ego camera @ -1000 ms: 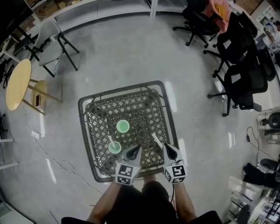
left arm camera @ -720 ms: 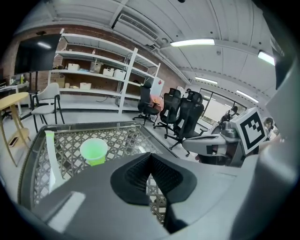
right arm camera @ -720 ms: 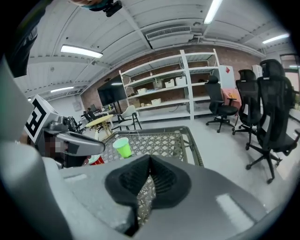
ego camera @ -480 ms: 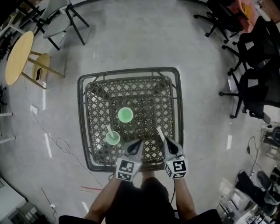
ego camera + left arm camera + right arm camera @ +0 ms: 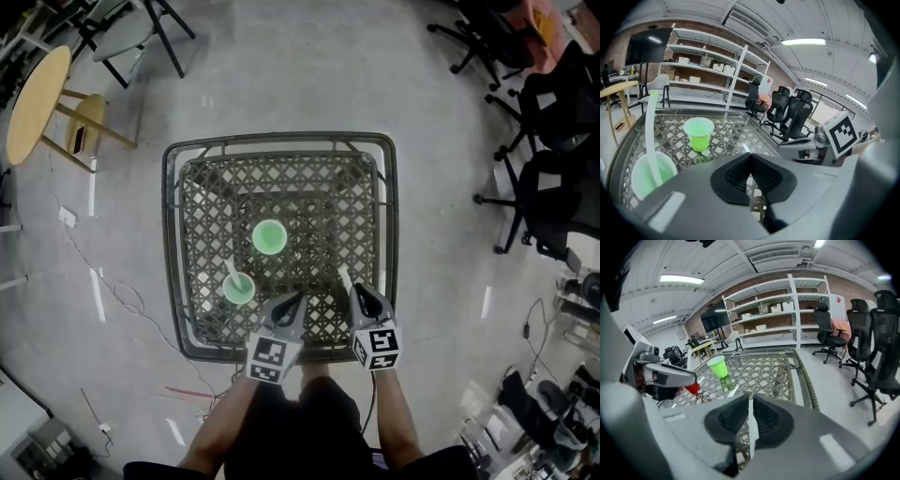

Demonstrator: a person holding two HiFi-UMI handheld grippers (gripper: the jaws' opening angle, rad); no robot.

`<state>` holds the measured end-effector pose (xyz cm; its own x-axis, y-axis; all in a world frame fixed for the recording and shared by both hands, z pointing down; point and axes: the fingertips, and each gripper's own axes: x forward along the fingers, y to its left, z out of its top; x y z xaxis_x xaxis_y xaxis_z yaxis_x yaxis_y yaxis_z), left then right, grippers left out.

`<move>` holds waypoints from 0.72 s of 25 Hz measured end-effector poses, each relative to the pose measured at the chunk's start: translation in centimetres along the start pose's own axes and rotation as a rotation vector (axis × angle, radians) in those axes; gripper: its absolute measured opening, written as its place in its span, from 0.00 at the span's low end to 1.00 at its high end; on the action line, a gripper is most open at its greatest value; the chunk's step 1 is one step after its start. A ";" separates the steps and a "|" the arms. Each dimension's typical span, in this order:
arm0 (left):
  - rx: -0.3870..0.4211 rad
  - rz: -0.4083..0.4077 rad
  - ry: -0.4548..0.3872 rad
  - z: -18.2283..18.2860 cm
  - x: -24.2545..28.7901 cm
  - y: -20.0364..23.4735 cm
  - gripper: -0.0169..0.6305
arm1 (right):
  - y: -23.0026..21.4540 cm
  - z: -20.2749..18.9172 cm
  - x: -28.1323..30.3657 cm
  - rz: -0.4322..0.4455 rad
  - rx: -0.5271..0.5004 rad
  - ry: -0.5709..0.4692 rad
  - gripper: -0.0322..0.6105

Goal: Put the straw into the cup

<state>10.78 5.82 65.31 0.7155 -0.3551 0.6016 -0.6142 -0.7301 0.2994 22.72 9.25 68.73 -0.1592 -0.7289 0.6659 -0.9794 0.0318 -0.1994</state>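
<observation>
Right gripper (image 5: 359, 292): clenched on a thin white plastic straw (image 5: 343, 279) that stands between its black ribbed pads (image 5: 766, 418); the jaws have just been easing apart a little, with the straw touched on both sides.
Left gripper (image 5: 292, 302): jaws pressed together on themselves, over the table's near edge, just left of the right gripper.
Carrier: square dark metal lattice table (image 5: 319, 187) with a raised tubular rim.
Held straw, position: above the near edge, right of middle; its free end points toward the table's middle, apart from both cups.
Container 1: light green plastic cup (image 5: 269, 236), upright at about the middle of the table; its inside shows plain green.
Container 2: second green plastic cup (image 5: 238, 289), upright toward the near-left corner; it holds a second white straw (image 5: 231, 274), which leans on the cup's far-left rim.
Markings: black-and-white square marker (image 5: 378, 345) on the right gripper's cube; a like marker (image 5: 267, 356) on the left gripper's cube.
</observation>
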 end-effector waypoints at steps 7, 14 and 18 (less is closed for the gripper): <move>-0.018 0.005 0.022 -1.0 -0.3 0.5 0.04 | 0.2 -0.6 2.2 0.027 -0.043 0.070 0.17; -0.039 0.016 0.025 -0.9 0.0 1.1 0.04 | 0.0 -1.6 4.2 0.040 -0.097 0.139 0.25; -0.049 0.022 0.027 -1.3 0.1 1.4 0.04 | -0.2 -2.4 4.9 0.047 -0.099 0.170 0.26</move>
<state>9.57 5.55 66.73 0.6932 -0.3542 0.6277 -0.6453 -0.6930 0.3216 21.80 7.36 73.73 -0.2152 -0.5994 0.7710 -0.9766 0.1363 -0.1666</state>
